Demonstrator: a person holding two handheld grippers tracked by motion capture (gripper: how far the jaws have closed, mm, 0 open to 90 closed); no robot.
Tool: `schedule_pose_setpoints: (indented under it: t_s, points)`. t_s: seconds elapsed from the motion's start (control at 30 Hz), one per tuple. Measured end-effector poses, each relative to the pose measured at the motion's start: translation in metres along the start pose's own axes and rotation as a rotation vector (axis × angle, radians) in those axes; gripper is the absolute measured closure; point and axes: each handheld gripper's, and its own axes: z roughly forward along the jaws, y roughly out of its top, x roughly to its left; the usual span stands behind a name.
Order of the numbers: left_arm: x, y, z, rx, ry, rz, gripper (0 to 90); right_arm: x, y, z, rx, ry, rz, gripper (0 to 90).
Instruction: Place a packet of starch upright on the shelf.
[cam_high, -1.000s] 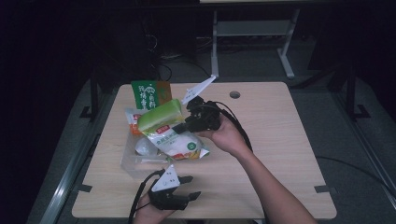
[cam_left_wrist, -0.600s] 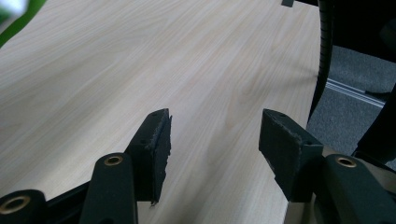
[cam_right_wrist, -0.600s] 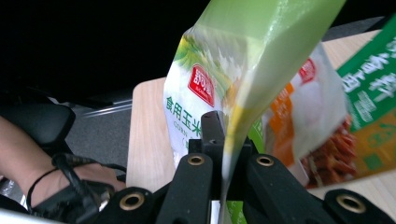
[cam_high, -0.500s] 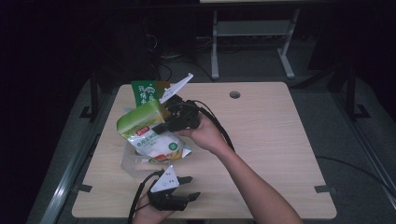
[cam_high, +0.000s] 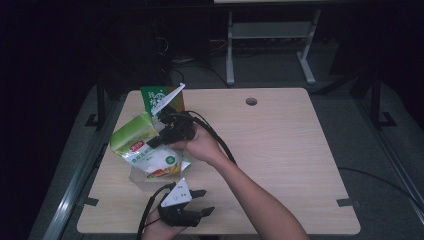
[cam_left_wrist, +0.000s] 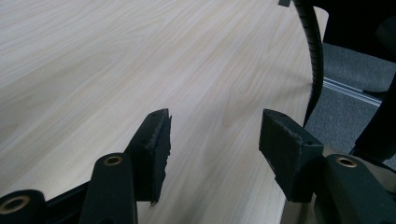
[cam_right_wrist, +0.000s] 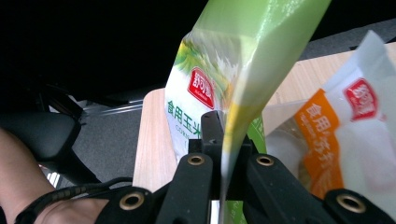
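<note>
The green-and-white food bag (cam_high: 137, 142) hangs above the left part of the worktop (cam_high: 280, 145), tilted, with its green top end toward the worktop's left edge and its white printed face turned up to the high view. The right tongs (cam_high: 159, 140) are clamped on the bag's thin sealed edge; in the right gripper view the two black jaws stand pressed together with that edge of the bag (cam_right_wrist: 233, 93) pinched between them. Just beneath and beside it lies an orange-and-white bag (cam_right_wrist: 345, 135), and under both a clear plastic bag (cam_high: 142, 176) rests on the wood. A dark green packet (cam_high: 159, 97) stands upright just behind them, near the far left corner. The right hand (cam_high: 197, 145) reaches in across the worktop, its cable trailing along the forearm. The left tongs (cam_high: 202, 202) rest low at the near edge, well apart from the bags, their jaws standing apart with nothing between them, bare wood (cam_left_wrist: 140, 60) showing ahead in the left gripper view.
</note>
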Motion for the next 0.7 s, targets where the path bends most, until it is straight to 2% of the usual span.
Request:
schedule_pose_setpoints:
  t_s: [0.1,0.4,0.47,0.6,0.7]
  points:
    - [0.0,0.0,-0.001,0.006,0.0,0.002,42.9,-0.001,0.002,0.008,0.004,0.009,-0.008,89.5]
    - [0.0,-0.001,-0.002,-0.004,0.006,-0.004,41.9,-0.005,0.003,0.035,0.011,0.055,0.022,89.5]
    - [0.001,-0.001,-0.003,-0.005,0.006,-0.001,41.9,-0.007,0.001,0.04,0.007,0.068,0.032,89.4]
    - [0.001,-0.001,-0.003,-0.011,-0.001,-0.024,41.9,-0.011,-0.003,0.047,0.009,0.079,0.04,89.4]
    - [0.003,-0.001,-0.004,0.003,-0.004,-0.011,41.7,-0.013,-0.008,0.051,0.006,0.081,0.052,89.4]
